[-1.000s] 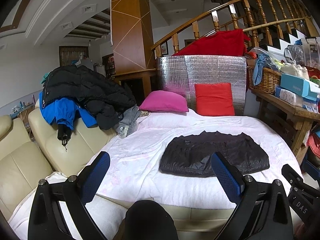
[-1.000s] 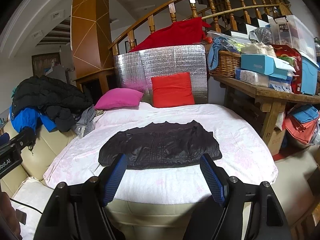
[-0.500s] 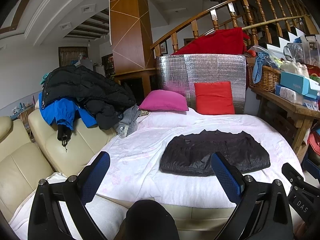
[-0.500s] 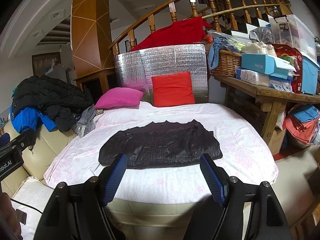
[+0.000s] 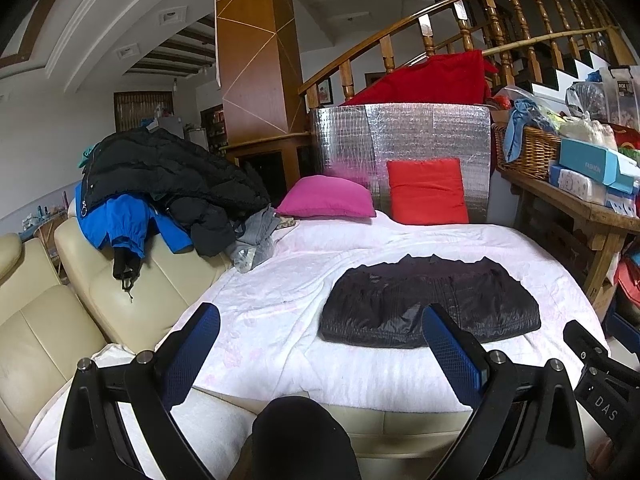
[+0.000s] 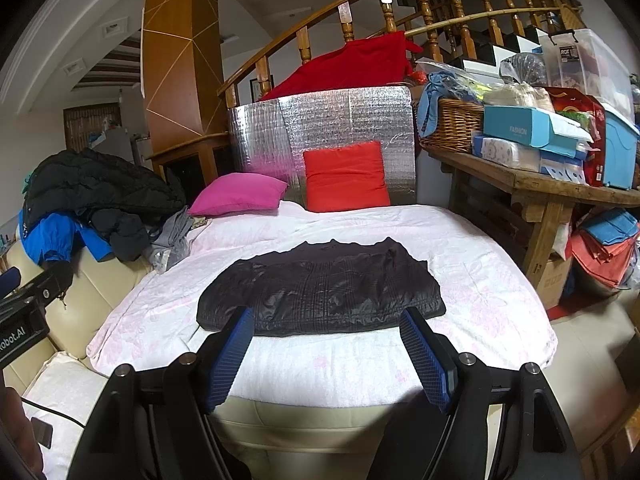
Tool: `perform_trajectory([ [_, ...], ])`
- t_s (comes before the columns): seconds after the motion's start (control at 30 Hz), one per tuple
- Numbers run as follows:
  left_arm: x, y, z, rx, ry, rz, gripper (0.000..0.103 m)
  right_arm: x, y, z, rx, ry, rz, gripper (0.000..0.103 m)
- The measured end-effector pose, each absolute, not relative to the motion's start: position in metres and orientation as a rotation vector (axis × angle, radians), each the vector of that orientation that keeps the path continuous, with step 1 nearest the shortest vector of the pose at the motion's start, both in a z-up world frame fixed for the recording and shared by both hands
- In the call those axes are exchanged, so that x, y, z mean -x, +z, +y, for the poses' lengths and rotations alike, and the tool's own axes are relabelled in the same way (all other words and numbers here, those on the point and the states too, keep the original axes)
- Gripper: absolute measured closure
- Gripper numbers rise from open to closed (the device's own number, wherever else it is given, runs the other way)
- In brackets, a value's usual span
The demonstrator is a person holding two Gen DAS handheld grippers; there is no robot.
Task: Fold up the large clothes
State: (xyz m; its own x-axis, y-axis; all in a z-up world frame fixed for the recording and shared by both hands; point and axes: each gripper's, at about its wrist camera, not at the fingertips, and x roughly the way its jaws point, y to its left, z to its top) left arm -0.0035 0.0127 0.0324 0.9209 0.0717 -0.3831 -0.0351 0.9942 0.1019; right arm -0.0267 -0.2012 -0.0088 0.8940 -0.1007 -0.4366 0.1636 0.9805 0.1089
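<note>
— Where's the jacket [image 6: 320, 292]?
— Folded flat on the white bed [image 6: 480, 248], near its front edge.
— And the claws?
— Left claw [image 5: 320, 354] and right claw [image 6: 326, 354] both spread wide, gripping nothing, short of the jacket.

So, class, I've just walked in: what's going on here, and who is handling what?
A person holds two grippers above the near edge of a white quilt. Both the left gripper and the right gripper are open and empty. A black jacket lies flat on the quilt, already folded into a compact shape, and nothing touches it. More coats are heaped on the sofa to the left.
</note>
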Motion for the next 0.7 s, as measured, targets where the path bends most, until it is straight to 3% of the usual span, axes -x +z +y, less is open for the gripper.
perform_trajectory([
  [0.7, -0.017, 0.030, 0.008, -0.094, 0.049, 0.419, 0.002, 0.002, -0.006, -0.210, -0.139, -0.140, 0.444, 0.024],
])
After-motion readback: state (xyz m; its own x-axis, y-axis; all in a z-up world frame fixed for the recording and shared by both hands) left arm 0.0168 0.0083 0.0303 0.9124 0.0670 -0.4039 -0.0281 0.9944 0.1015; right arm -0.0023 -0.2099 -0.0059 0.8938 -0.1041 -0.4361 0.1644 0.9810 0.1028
